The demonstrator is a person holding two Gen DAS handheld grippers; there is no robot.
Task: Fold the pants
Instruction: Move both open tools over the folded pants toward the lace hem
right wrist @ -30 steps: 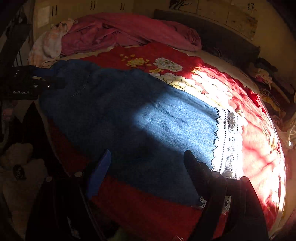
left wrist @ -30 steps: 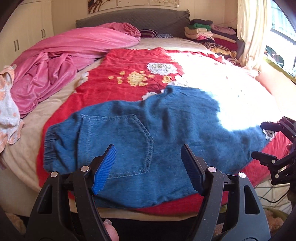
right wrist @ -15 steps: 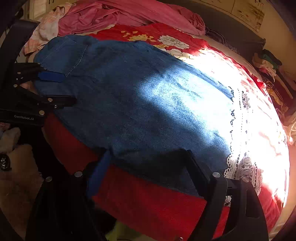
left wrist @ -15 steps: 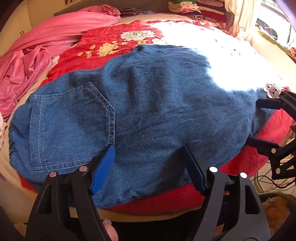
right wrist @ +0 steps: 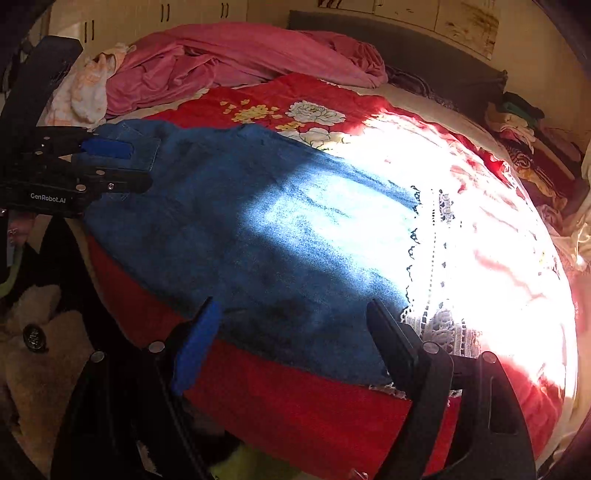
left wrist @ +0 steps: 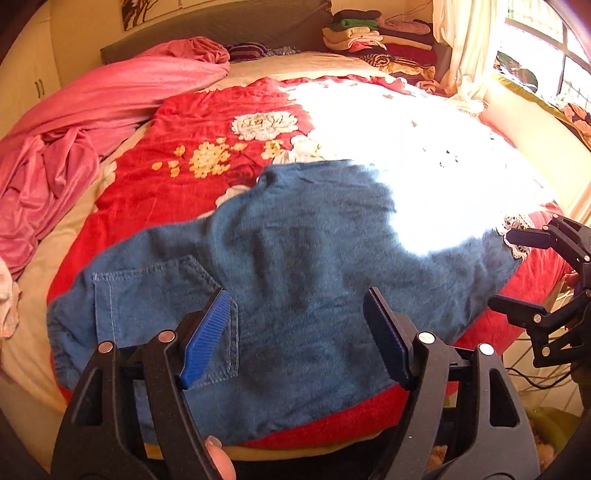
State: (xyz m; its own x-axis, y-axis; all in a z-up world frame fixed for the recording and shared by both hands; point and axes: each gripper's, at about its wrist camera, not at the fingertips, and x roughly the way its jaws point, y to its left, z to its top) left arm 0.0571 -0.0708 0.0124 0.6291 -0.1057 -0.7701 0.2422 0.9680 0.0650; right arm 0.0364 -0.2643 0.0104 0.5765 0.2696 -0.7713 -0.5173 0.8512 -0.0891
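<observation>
Pants: the blue denim pants (left wrist: pixel 295 280) lie flat across the near edge of the bed (left wrist: pixel 332 62), on the red flowered blanket (left wrist: pixel 207 122), waist end with a patch pocket (left wrist: pixel 159 306) toward the left, lace-trimmed cuff (right wrist: pixel 439 325) toward the right.
Lay: they appear already folded leg on leg, though the pictures do not settle this; the far half sits in hard sunlight and is washed out.
Handling: likely soft, light denim that drapes and sags when lifted, not slippery; the lace hem looks delicate and could snag.
Where to hold: probably the near corners, at the waistband edge on one side and the cuff above the lace on the other, so the cloth lifts evenly for a fold across.
Left gripper (left wrist: pixel 295 328): jaws apart, hovering over the pocket area, clamped on nothing.
Right gripper (right wrist: pixel 291 339): jaws apart, poised above the near edge by the cuff, holding nothing.
Surroundings: a rumpled pink sheet (left wrist: pixel 92 122) is heaped at the left of the bed, well apart from the pants; stacked folded clothes (left wrist: pixel 369 33) sit by the headboard, near the curtain (left wrist: pixel 465 44).
</observation>
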